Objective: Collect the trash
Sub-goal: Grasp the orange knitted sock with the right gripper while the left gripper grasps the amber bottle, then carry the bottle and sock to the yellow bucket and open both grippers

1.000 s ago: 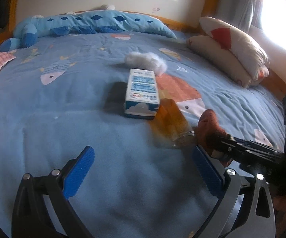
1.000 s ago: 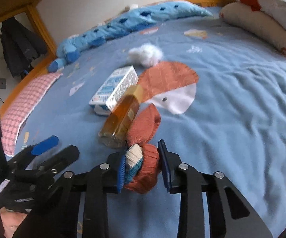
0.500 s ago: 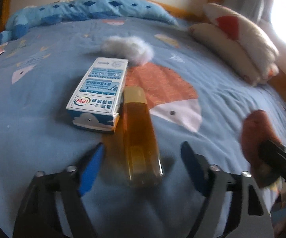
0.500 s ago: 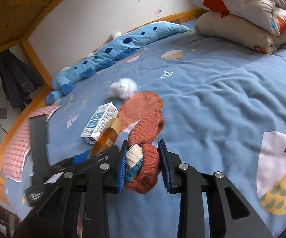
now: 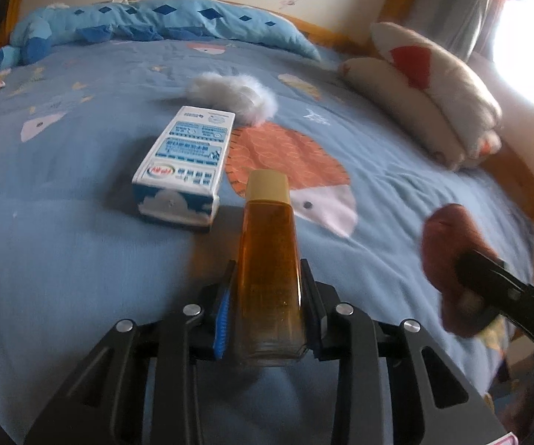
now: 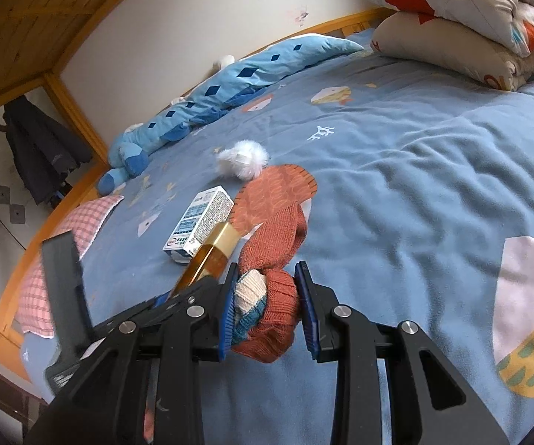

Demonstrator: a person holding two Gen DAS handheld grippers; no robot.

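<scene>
My left gripper (image 5: 268,282) is shut on an amber bottle (image 5: 268,256) with a yellow cap, gripping its lower body; the cap points away from me. The bottle also shows in the right wrist view (image 6: 207,256). A white and blue milk carton (image 5: 185,170) lies flat on the blue bedspread just left of the bottle, also in the right wrist view (image 6: 200,222). A white fluffy wad (image 5: 241,94) lies behind the carton. My right gripper (image 6: 267,296) is shut on a rust-orange sock (image 6: 274,252), held above the bed; the sock appears at the right of the left wrist view (image 5: 448,252).
The blue bedspread (image 6: 415,170) covers the bed. A long blue plush toy (image 5: 148,22) lies along the far wall. Stacked pillows (image 5: 430,85) sit at the right. A pink checked cloth (image 6: 66,244) lies at the bed's left edge. Dark coats (image 6: 40,148) hang beyond it.
My left gripper went from open to closed around the amber bottle after moving over it. My right gripper lifted the sock up and away from the bed.
</scene>
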